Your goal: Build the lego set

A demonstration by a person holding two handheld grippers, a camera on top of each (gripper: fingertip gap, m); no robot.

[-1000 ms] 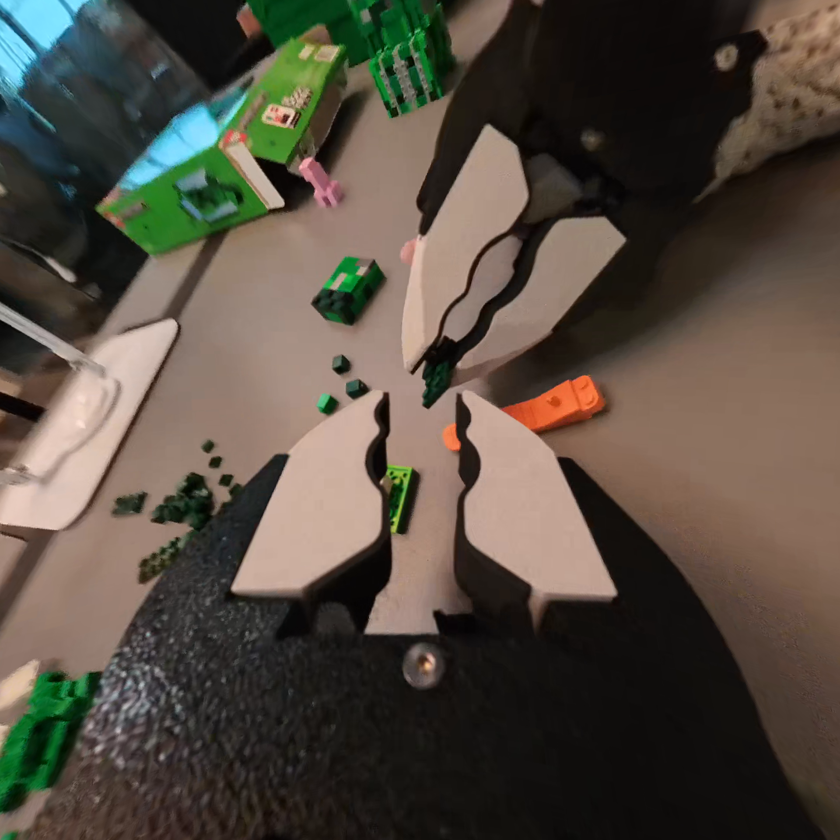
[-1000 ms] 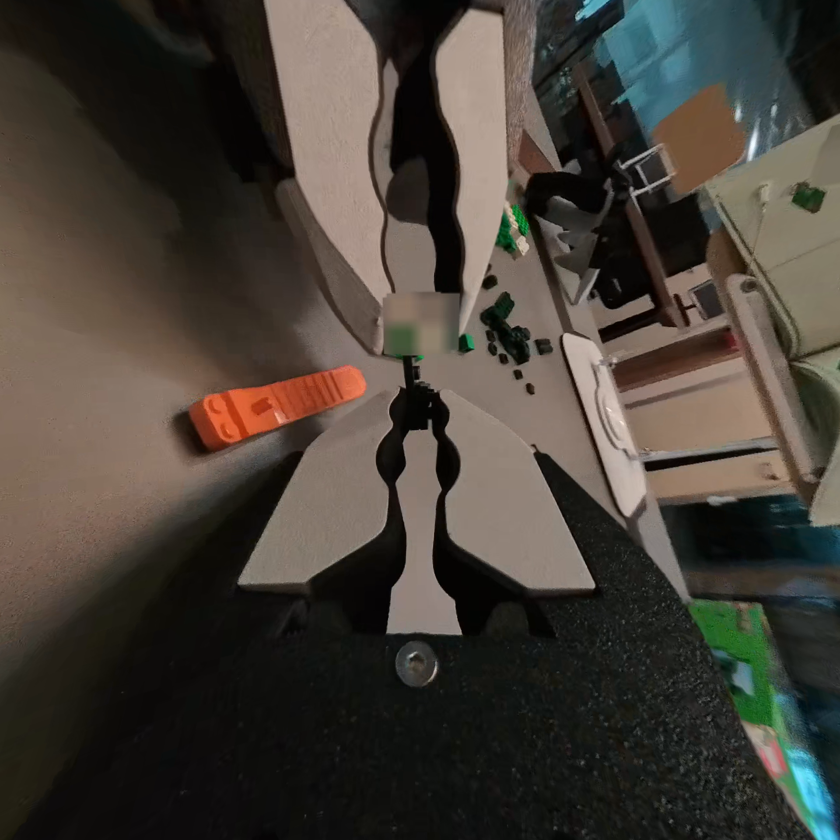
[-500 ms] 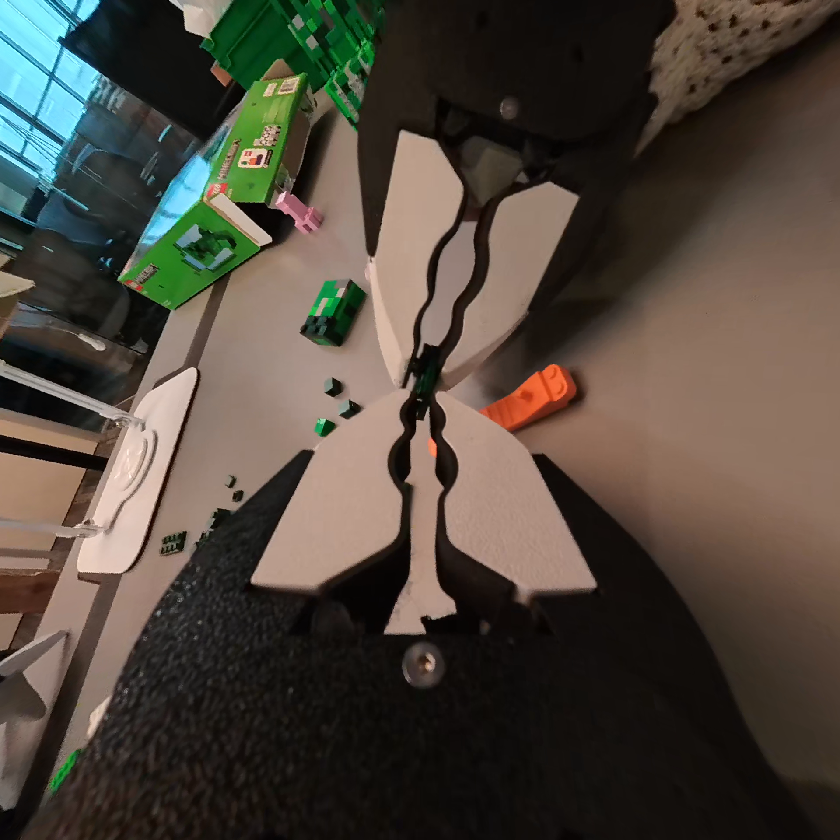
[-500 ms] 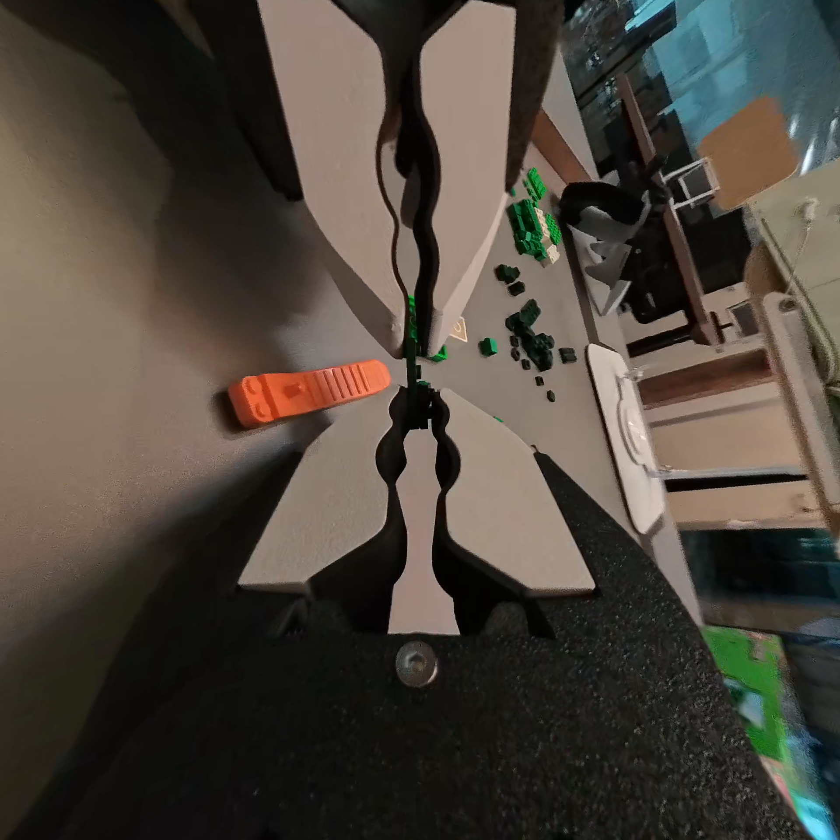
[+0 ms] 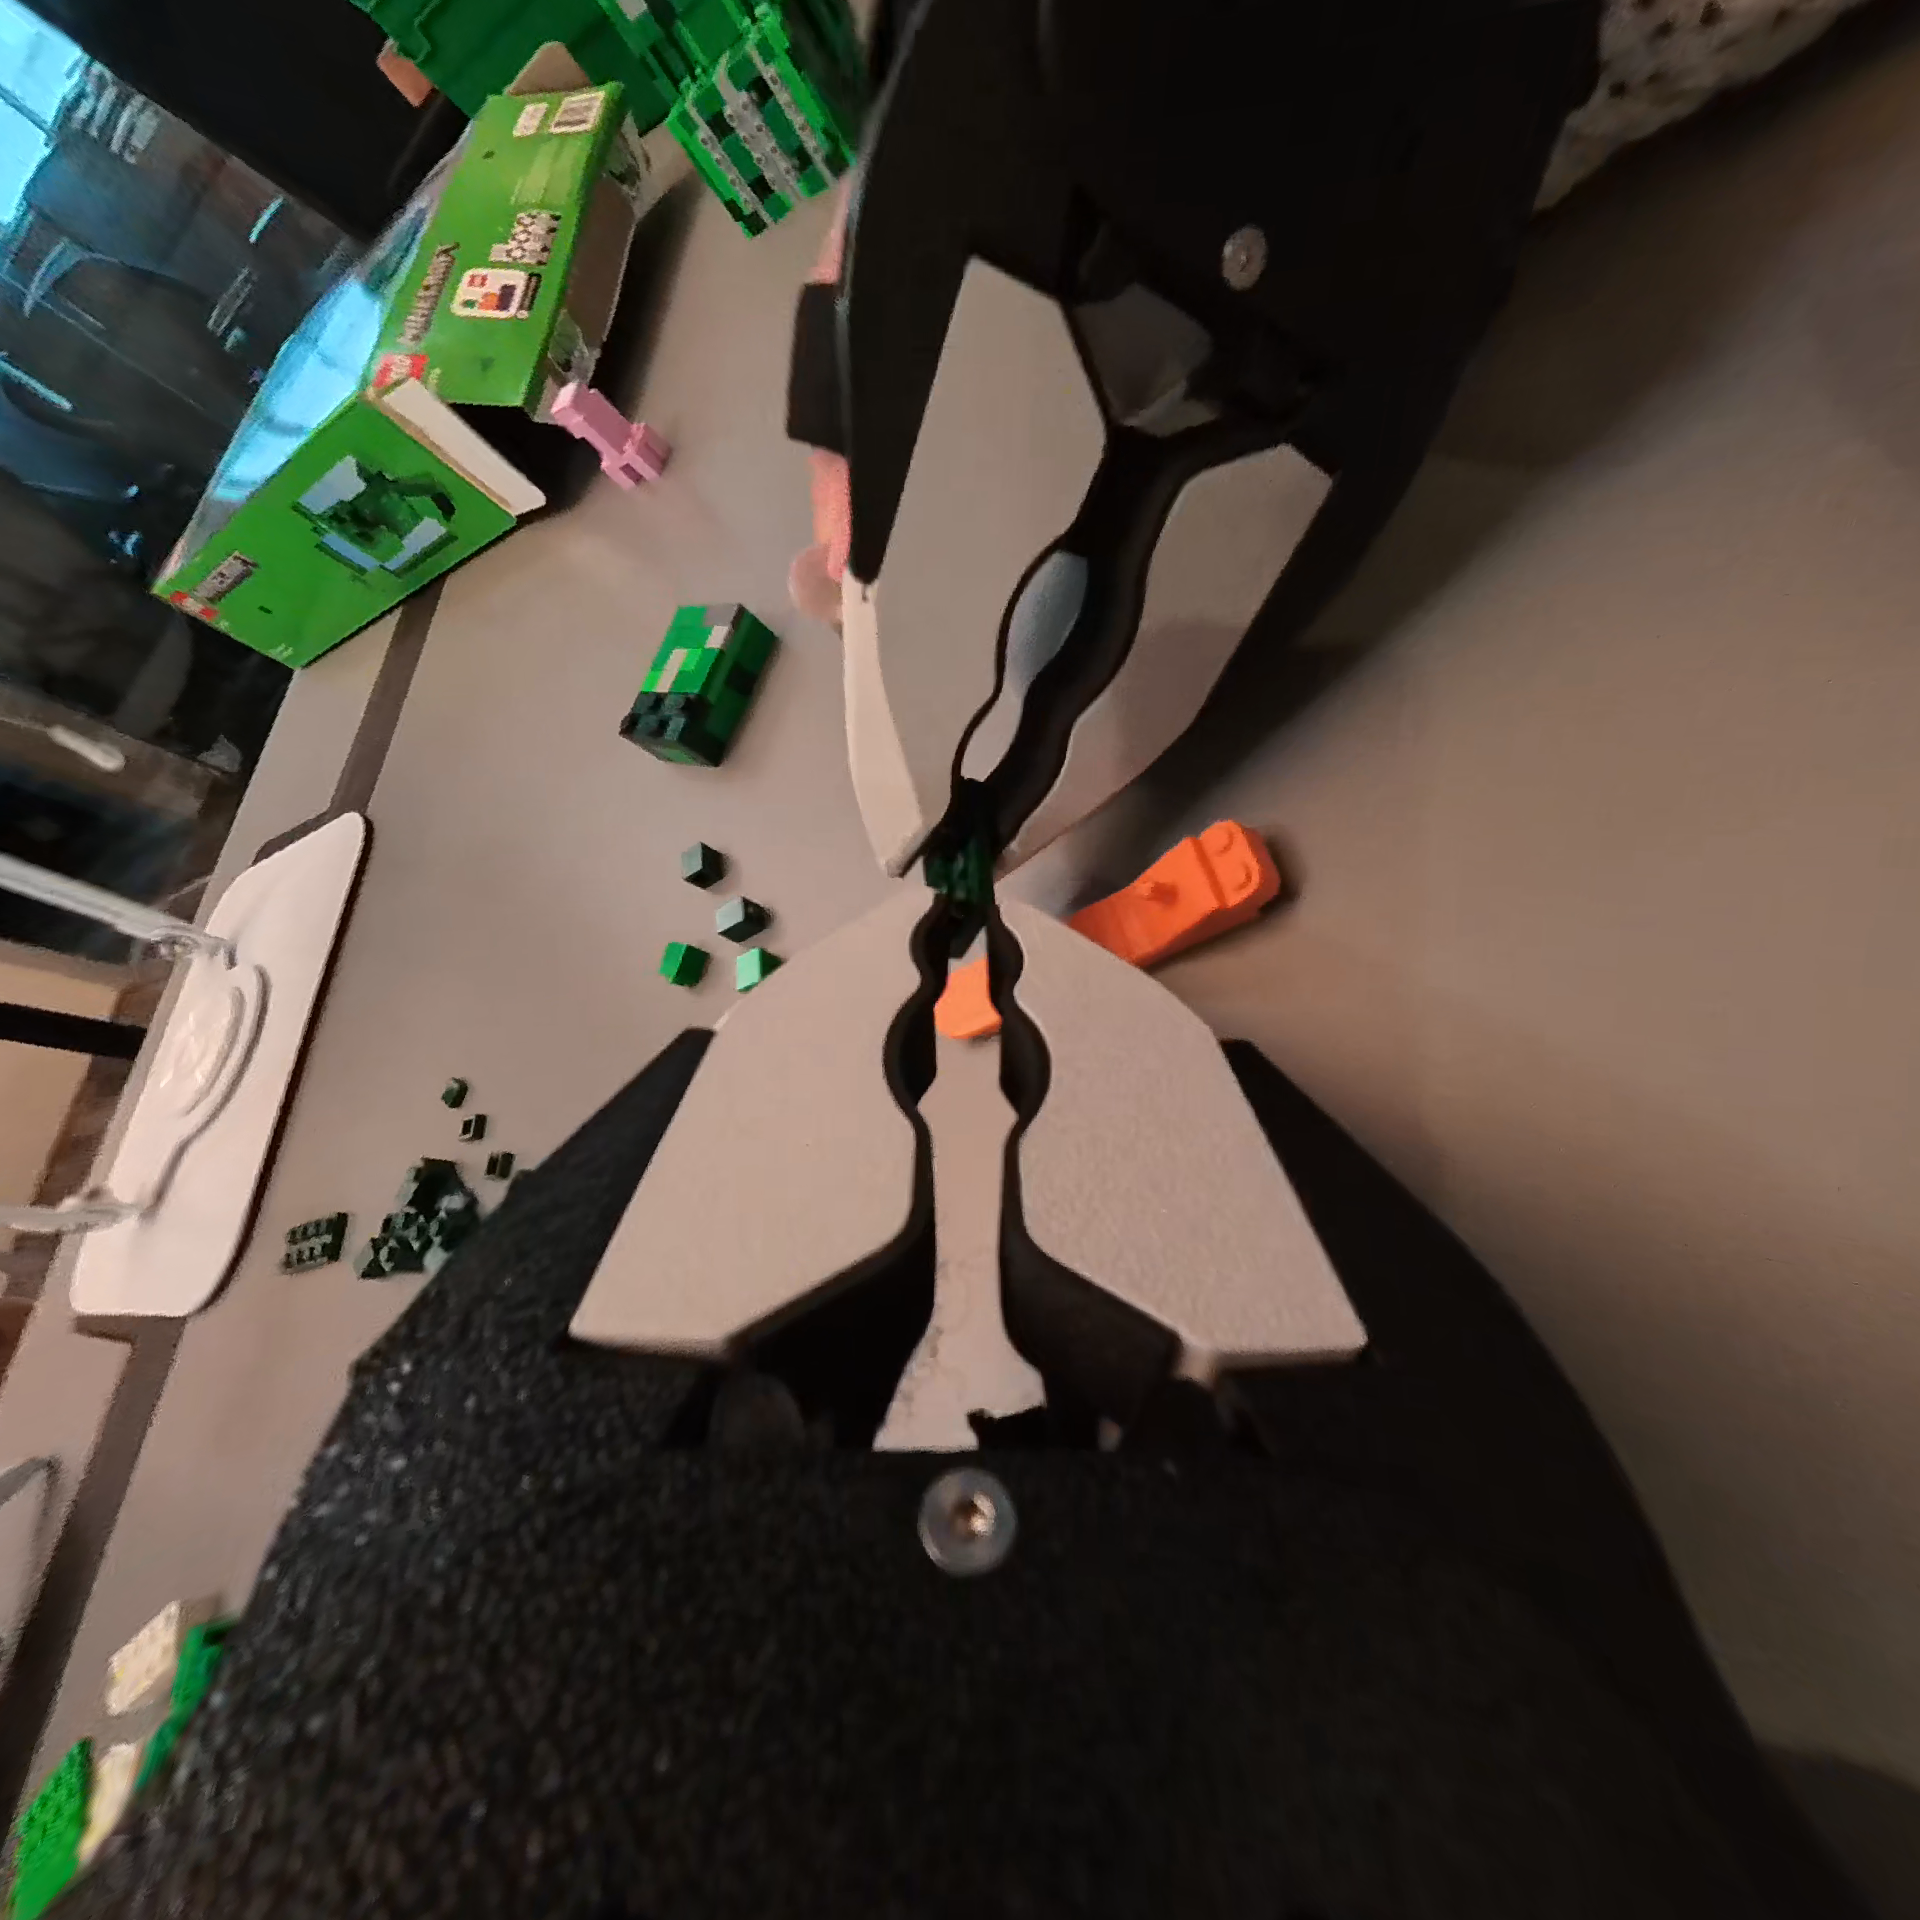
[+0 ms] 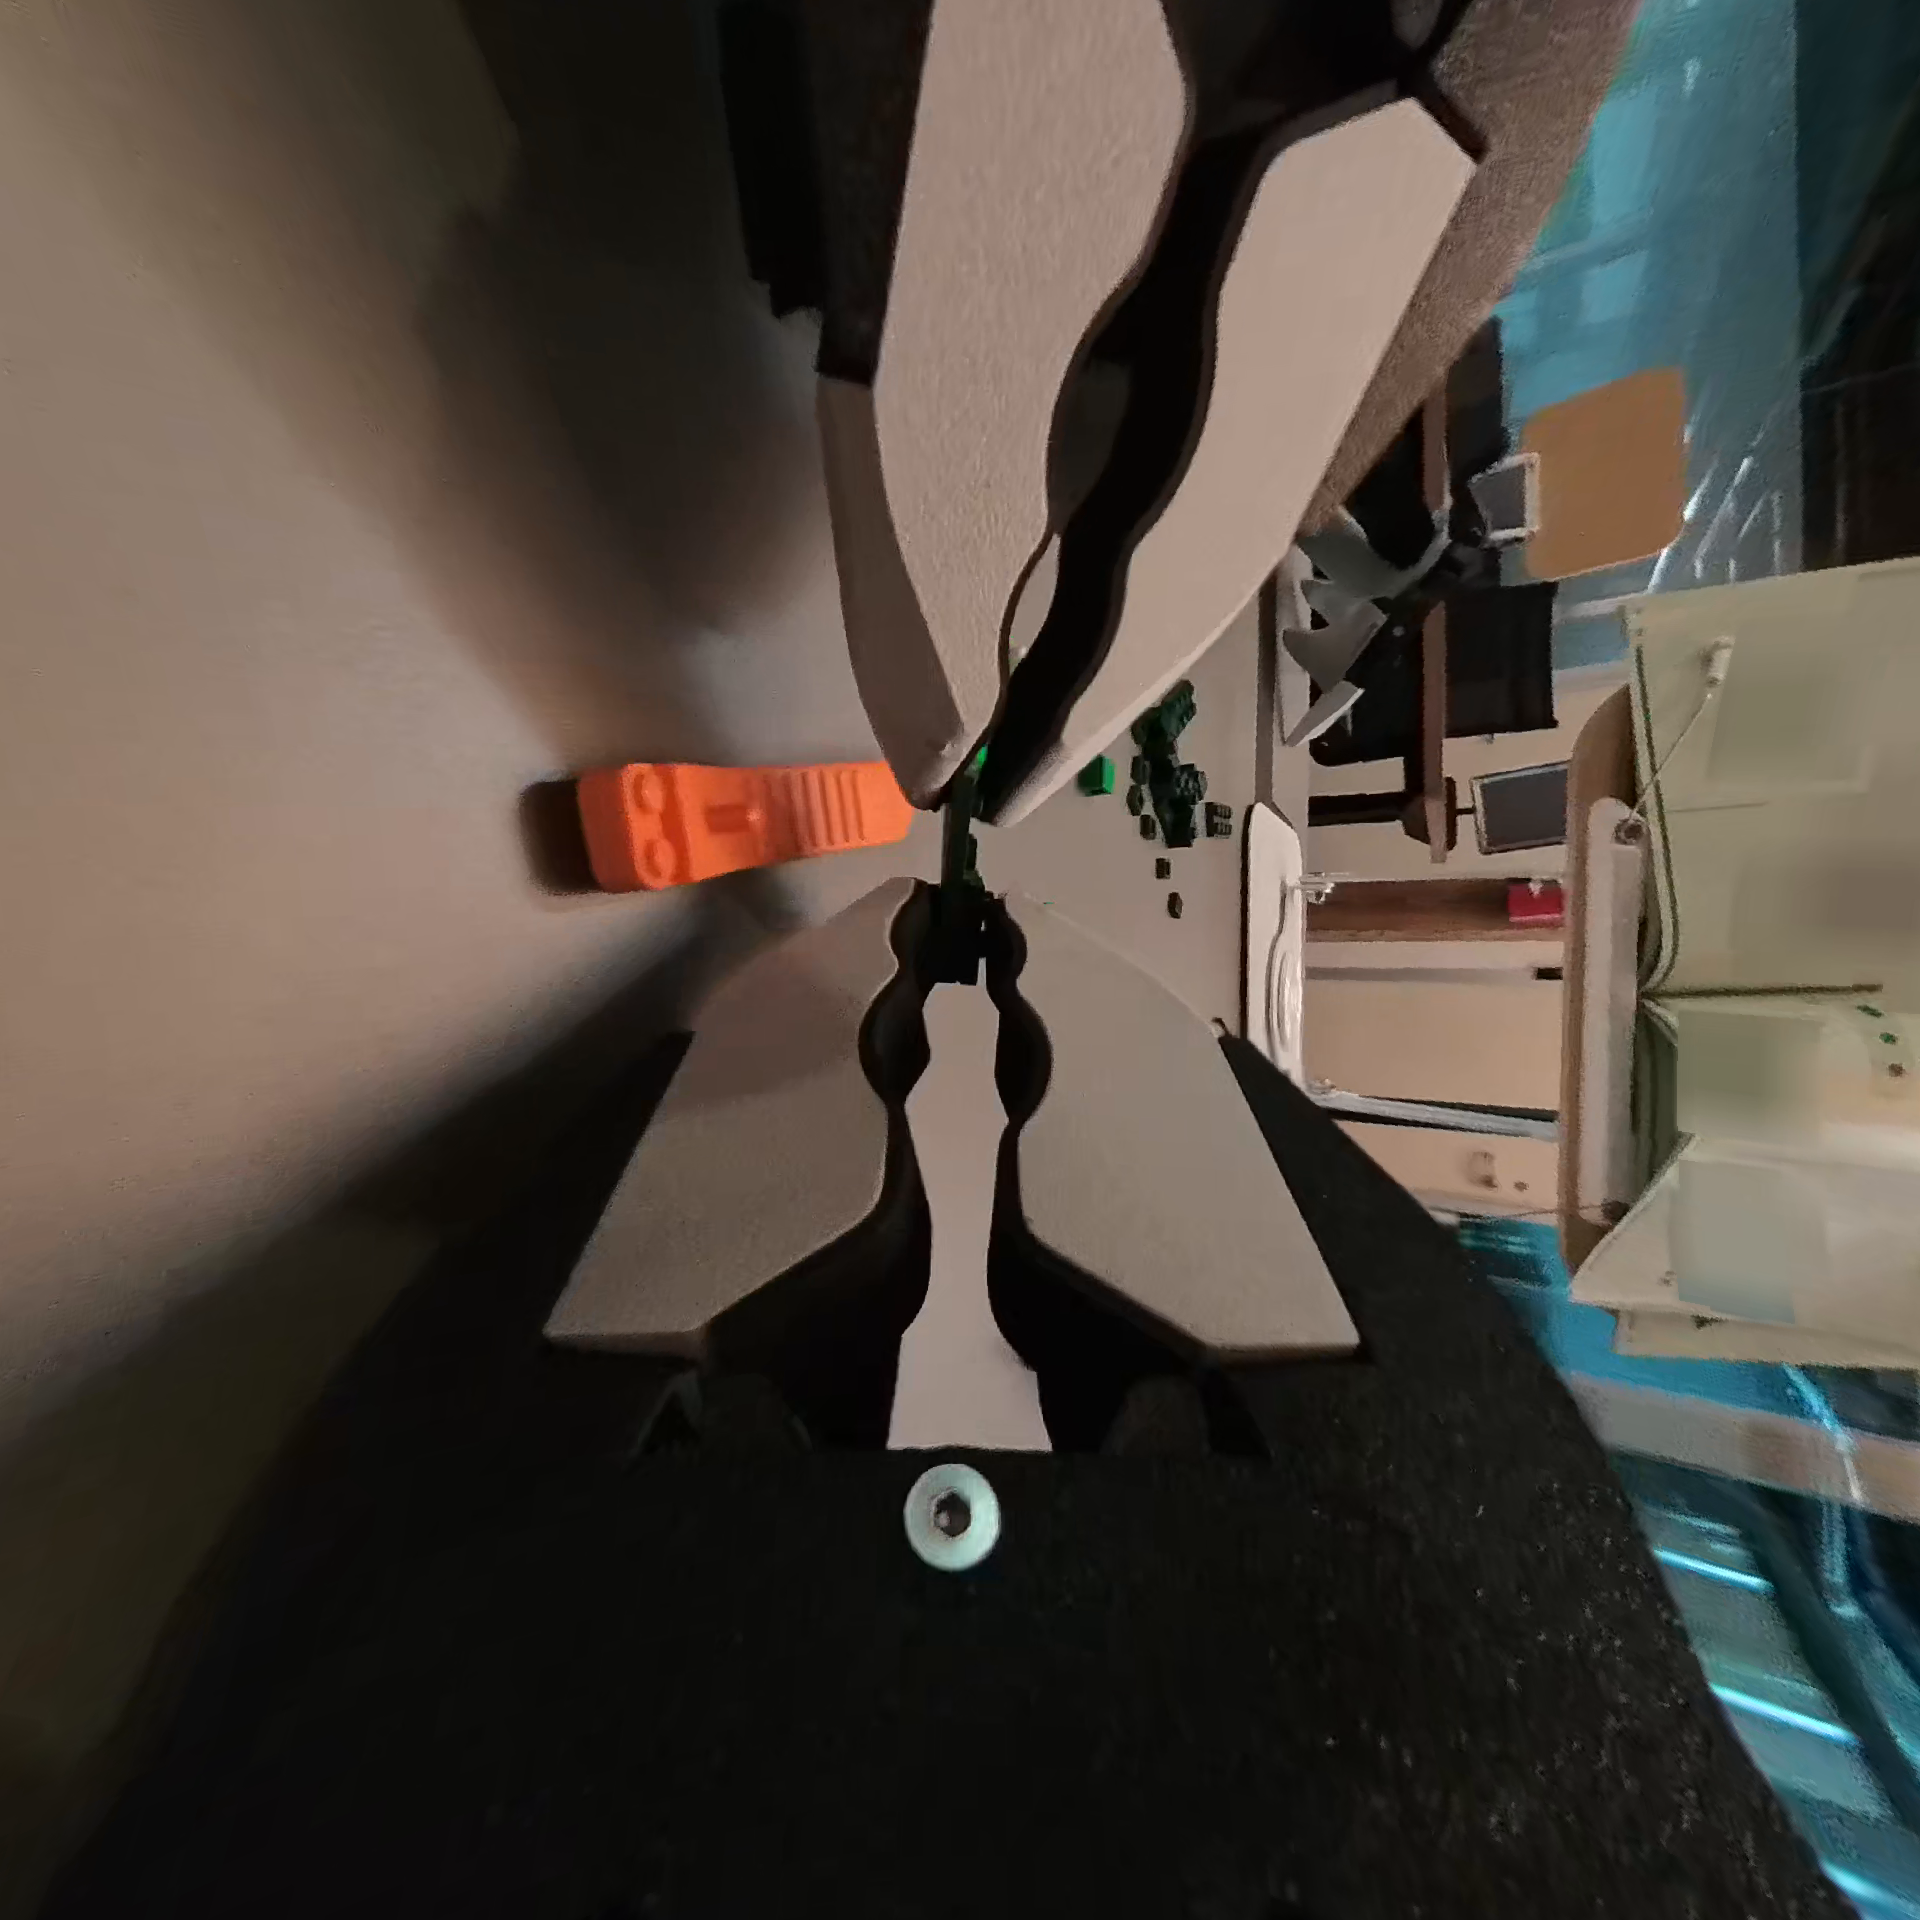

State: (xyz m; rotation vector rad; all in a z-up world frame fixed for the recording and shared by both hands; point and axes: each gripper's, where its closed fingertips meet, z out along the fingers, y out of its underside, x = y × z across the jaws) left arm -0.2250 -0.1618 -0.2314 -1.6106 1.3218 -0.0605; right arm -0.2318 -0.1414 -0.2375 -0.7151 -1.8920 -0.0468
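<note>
Tip to tip over the grey tabletop (image 5: 1558, 831), the two grippers meet: the left gripper (image 5: 966, 920) has its pale grey fingers (image 5: 810, 1091) pinched in on a small dark green lego piece (image 5: 961, 868), and the right gripper (image 6: 951, 914), coming in from the opposite side, is clamped on the same little dark green stack. Seen from the right wrist camera, the piece (image 6: 958, 883) bridges the narrow gap between both pairs of tips, with a brighter green edge showing at the far gripper's end. It is too small and dark to tell whether it is one brick or several. Just behind the meeting point lies the orange ridged brick separator (image 6: 727, 826), flat on the table. Off to one side sit a few loose green cube bricks (image 5: 717, 925), a blocky green-and-black built figure (image 5: 701, 696), a small pink lego animal (image 5: 613, 436) and the green cardboard set box (image 5: 416, 395). A scatter of dark green pieces (image 5: 416, 1226) rests near a white flat stand base (image 5: 208, 1091).
</note>
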